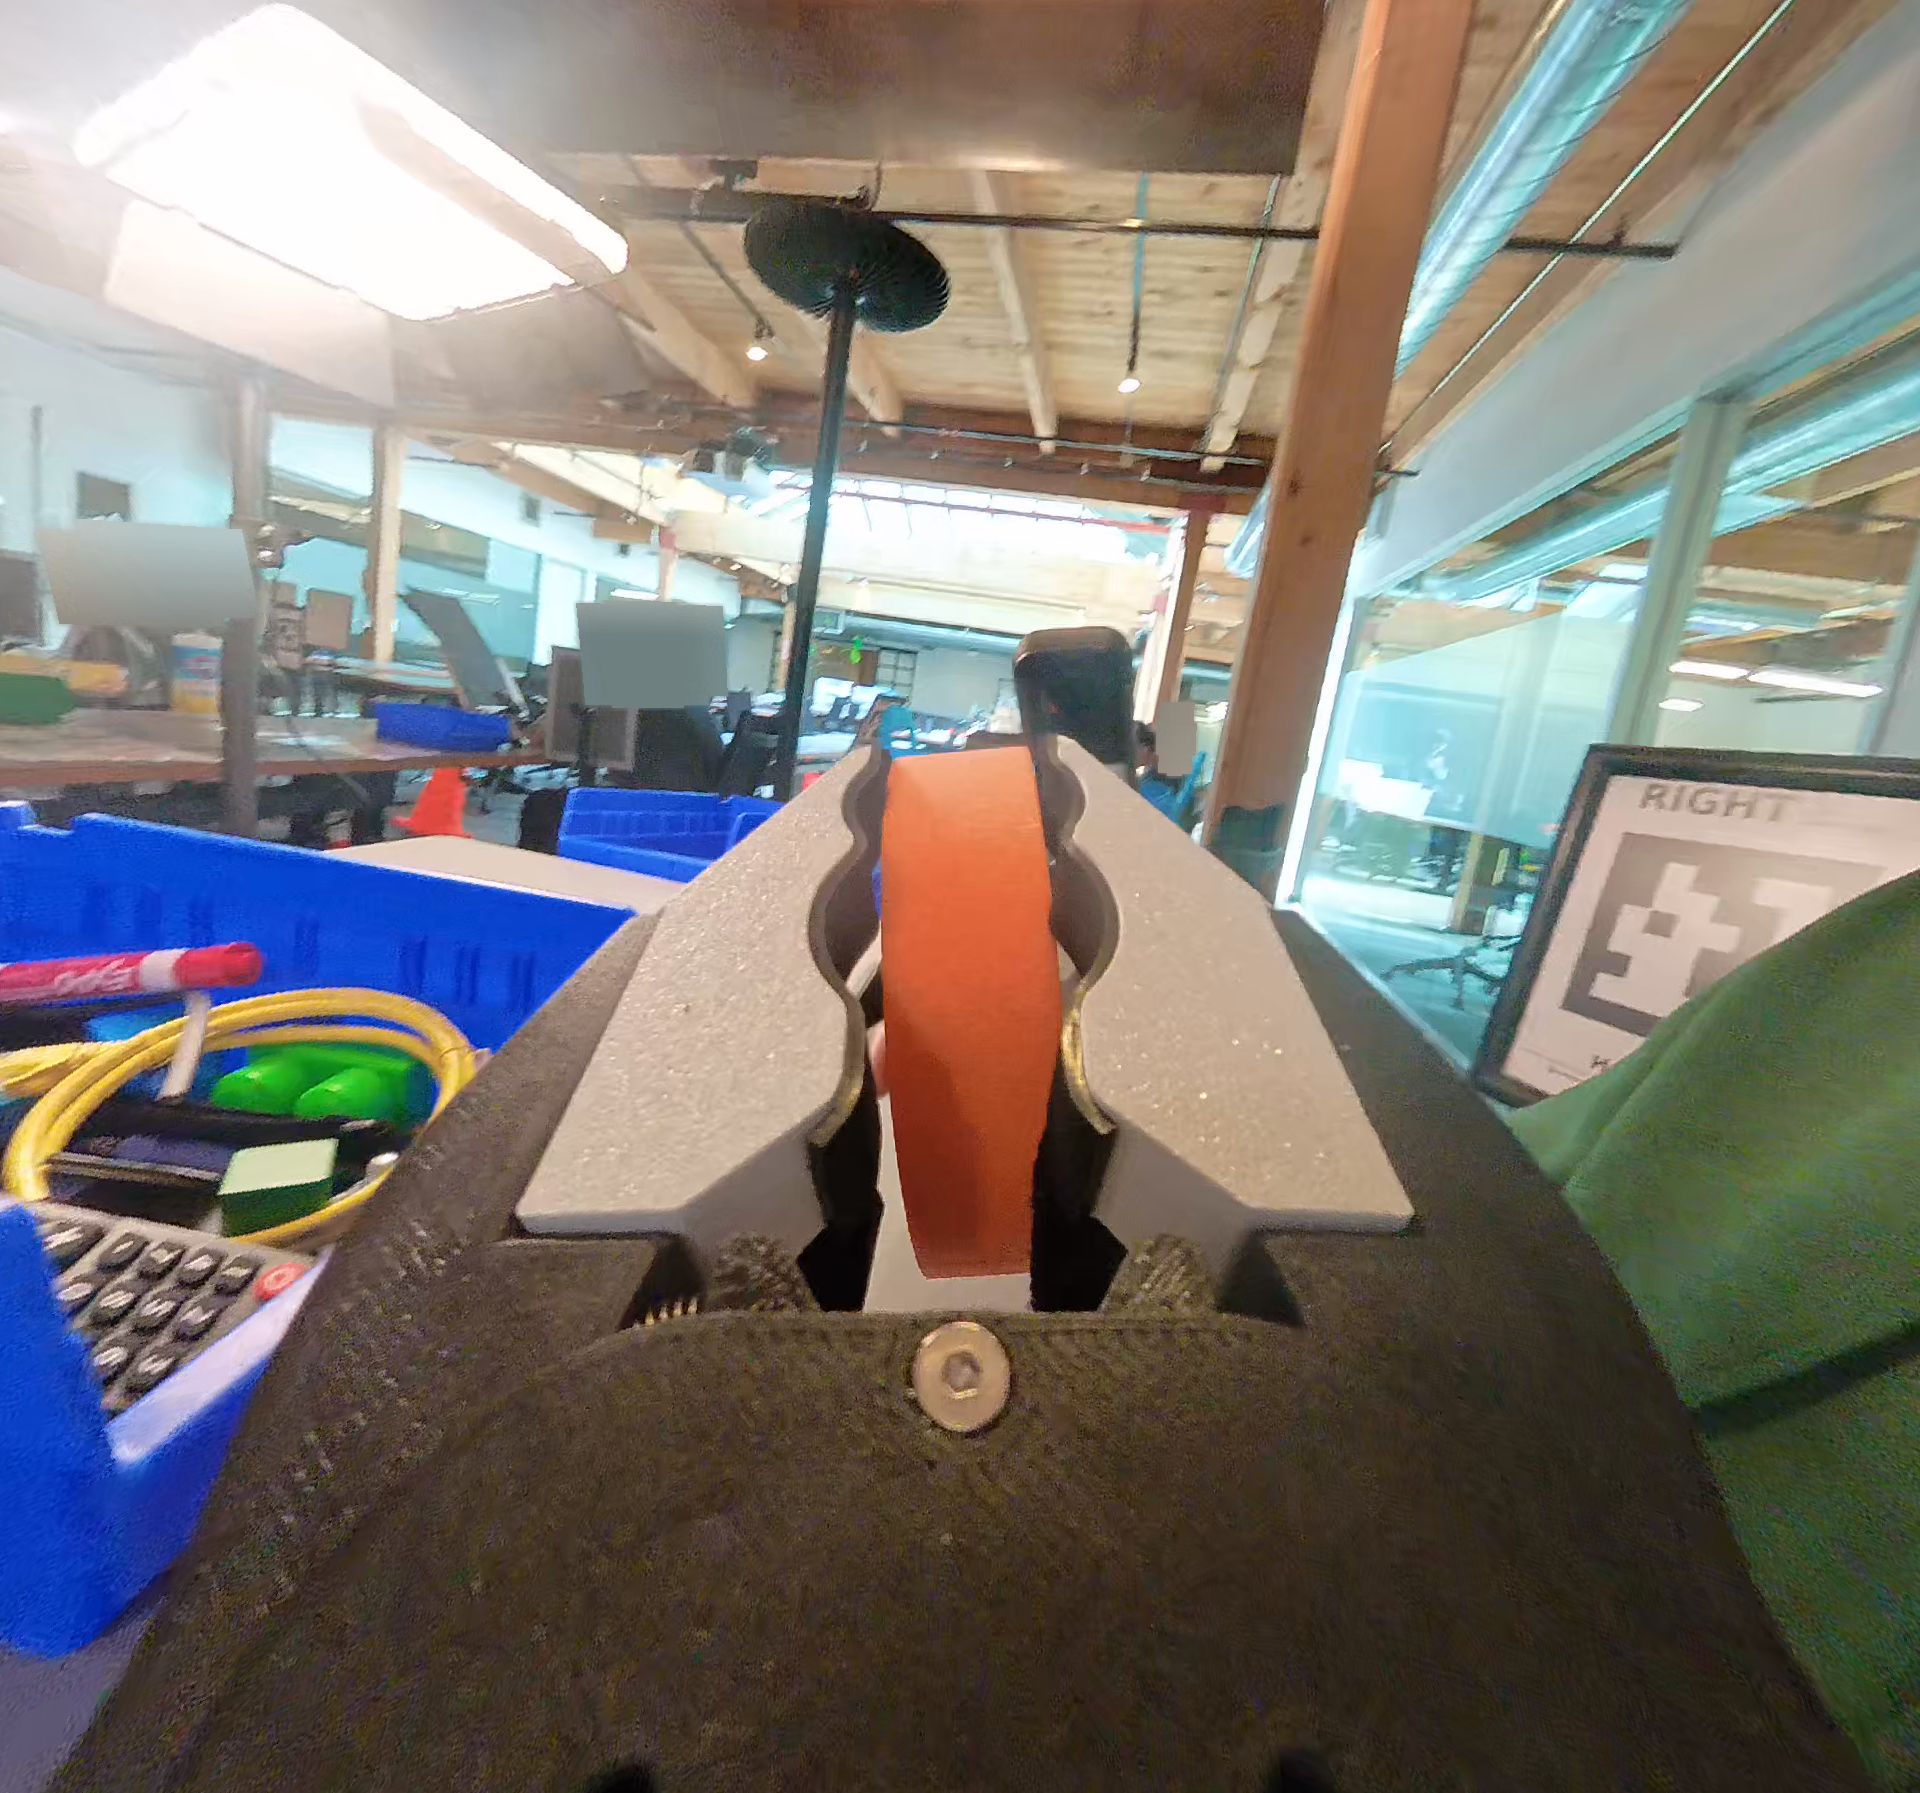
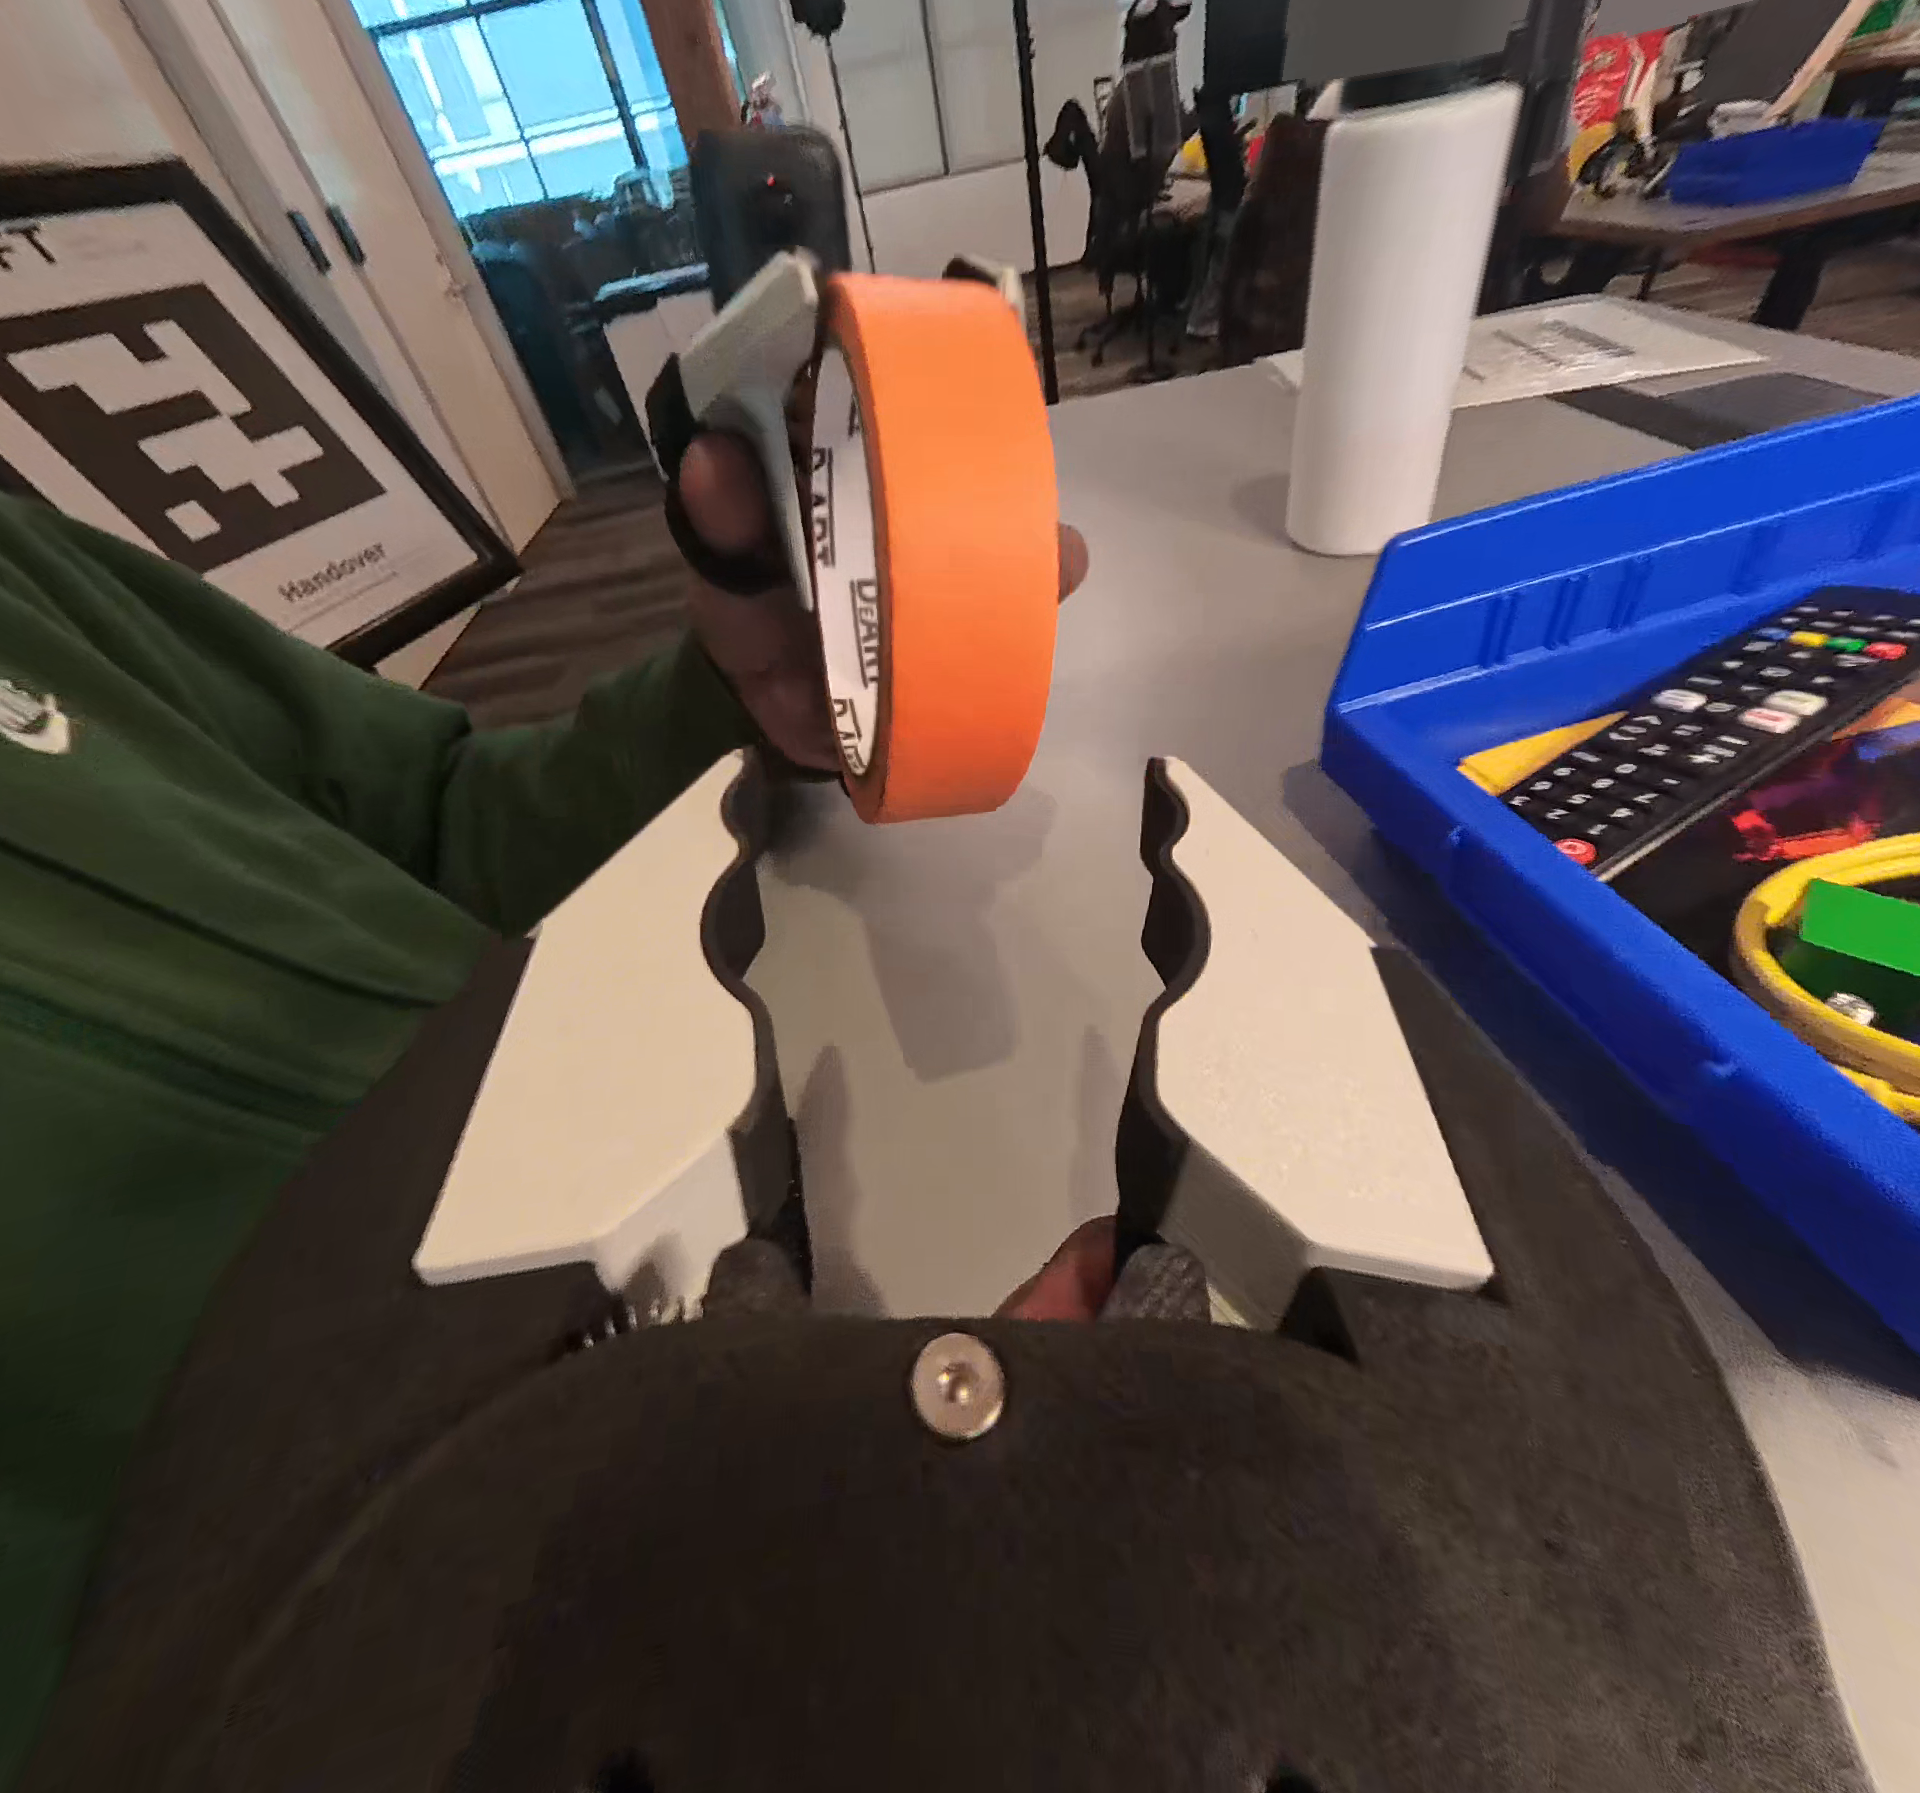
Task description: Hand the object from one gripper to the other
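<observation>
A roll of orange tape [image 1: 961, 995] stands on edge between the jaws of my left gripper [image 1: 961, 756], which is shut on it. In the right wrist view the same orange roll [image 2: 956, 538] is held up over a grey table [image 2: 1174, 517] by the left gripper [image 2: 888, 278], with a person's hand [image 2: 727, 517] on that gripper. My right gripper [image 2: 951, 772] is open and empty. Its fingertips sit just below and on either side of the roll's lower edge, not touching it.
A blue bin [image 2: 1558, 600] at the right holds a black remote [image 2: 1714, 704] and a yellow cable [image 2: 1766, 974]. A white cylinder [image 2: 1382, 320] stands behind it. A green sleeve [image 2: 260, 808] and a framed marker board [image 2: 208, 413] are at the left. A blue bin [image 1: 260, 912] holds a calculator [image 1: 156, 1296]. Some 8 centimetres of space lies between my two pairs of fingers. From either gripper's tips it is about 35 centimetres to the white cylinder [image 2: 1382, 320].
</observation>
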